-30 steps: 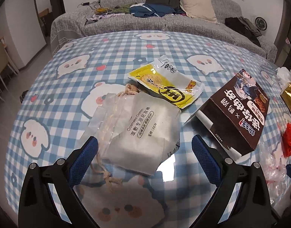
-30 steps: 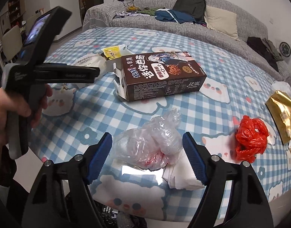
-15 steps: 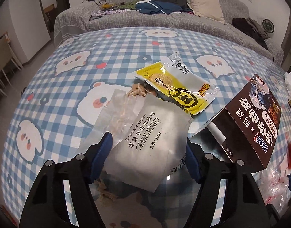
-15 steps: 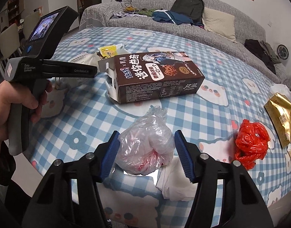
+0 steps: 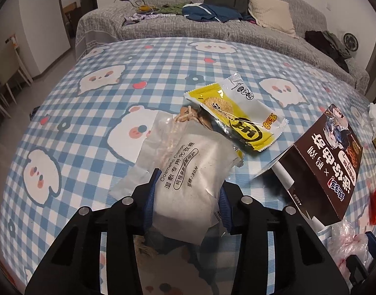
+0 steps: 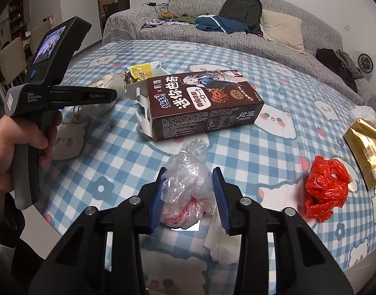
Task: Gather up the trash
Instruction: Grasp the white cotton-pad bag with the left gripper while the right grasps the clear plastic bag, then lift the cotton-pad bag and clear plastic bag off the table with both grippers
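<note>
Both my grippers close on table litter at once. Nearest in the right wrist view, the right gripper [image 6: 189, 196] has its jaws closing around a crumpled clear plastic bag [image 6: 188, 186], both blue pads already against its sides; something pink shows inside it, though I cannot tell what. A white tissue [image 6: 218, 241] lies just beside it at 5 o'clock. In the left wrist view, the left gripper [image 5: 186, 202] is likewise closing on a white cosmetic-cotton pouch [image 5: 190, 172], pads touching its near end, I judge so the soft pack can be lifted by its bulk. Its drawstring cord [image 5: 172, 132] trails toward 11 o'clock. Farther out at 1 o'clock the yellow snack wrapper [image 5: 237, 120] overlaps the pouch's far corner. The brown cookie box [image 6: 202, 103] lies on its side between the two grippers, flap open, its contents hidden. At 3 o'clock sit a red plastic bag [image 6: 326, 186] and a gold packet [image 6: 366, 147], untouched on the checked tablecloth [image 6: 273, 147].
</note>
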Available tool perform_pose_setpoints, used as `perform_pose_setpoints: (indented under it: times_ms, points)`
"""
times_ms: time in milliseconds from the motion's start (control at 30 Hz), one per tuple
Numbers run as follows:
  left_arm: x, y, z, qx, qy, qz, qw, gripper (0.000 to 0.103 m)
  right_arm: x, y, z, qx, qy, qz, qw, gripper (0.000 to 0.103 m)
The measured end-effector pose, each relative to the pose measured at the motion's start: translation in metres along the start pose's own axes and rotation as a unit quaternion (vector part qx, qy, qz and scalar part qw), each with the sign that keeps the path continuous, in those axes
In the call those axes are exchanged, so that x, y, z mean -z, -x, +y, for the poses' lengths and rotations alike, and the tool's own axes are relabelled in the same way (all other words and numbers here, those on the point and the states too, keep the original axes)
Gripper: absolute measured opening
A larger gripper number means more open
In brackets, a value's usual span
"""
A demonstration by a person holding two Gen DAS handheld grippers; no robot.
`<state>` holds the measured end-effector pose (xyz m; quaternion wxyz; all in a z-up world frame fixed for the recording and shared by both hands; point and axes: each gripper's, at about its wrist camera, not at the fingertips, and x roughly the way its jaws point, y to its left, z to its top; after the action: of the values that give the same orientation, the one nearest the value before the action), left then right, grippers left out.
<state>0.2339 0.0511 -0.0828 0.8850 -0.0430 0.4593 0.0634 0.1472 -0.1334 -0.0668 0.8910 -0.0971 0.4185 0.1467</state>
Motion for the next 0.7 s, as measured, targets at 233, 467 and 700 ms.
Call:
perform_pose_setpoints:
  times_ms: [233, 467, 700]
  points:
    - [0.001, 0.003, 0.002, 0.000, 0.002, 0.000, 1.0000, 0.040, -0.002, 0.003, -0.004, -0.013, -0.020, -0.007, 1.000, 0.034]
    - [0.004, 0.010, 0.005, 0.003, 0.008, 0.002, 1.0000, 0.039, -0.005, 0.006, -0.004, -0.011, -0.023, -0.010, 1.000, 0.034]
    - [0.007, 0.019, 0.008, 0.011, 0.008, 0.005, 0.9999, 0.038, -0.005, 0.011, -0.004, -0.010, -0.027, -0.012, 1.000, 0.034]
